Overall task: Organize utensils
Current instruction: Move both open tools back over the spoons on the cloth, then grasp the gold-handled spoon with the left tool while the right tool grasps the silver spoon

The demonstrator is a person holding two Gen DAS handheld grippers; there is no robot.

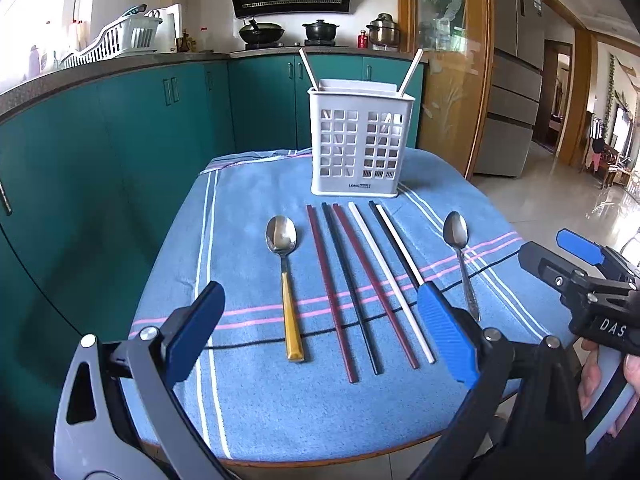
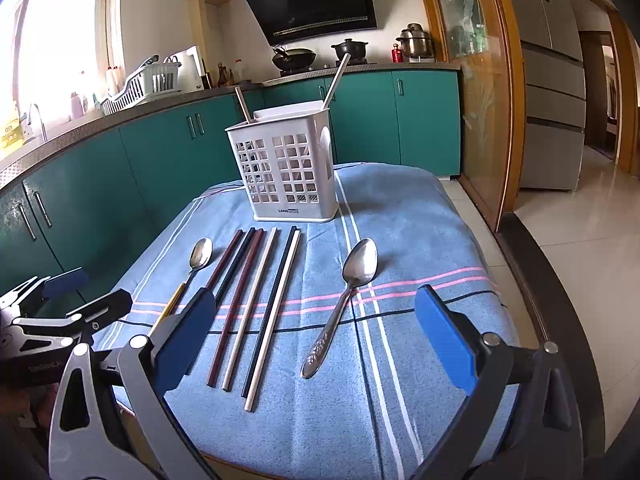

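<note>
Left wrist view: the left gripper [image 1: 320, 312] is spread wide and empty over the near edge of the blue cloth [image 1: 248, 400]. The chopsticks [image 1: 360, 280] lie in a row before the white basket [image 1: 361, 142] (far edge) — pinch one at its middle.

Right wrist view: the right gripper [image 2: 320, 336] is spread too, holding nothing — the silver spoon [image 2: 348, 292] lies nearest. Green cabinets [image 2: 424, 120] stand behind.

Ahead of my spread fingers lie six chopsticks [image 1: 360, 280] between two spoons [image 1: 282, 240]; beyond stands the white holder [image 1: 358, 148].
</note>
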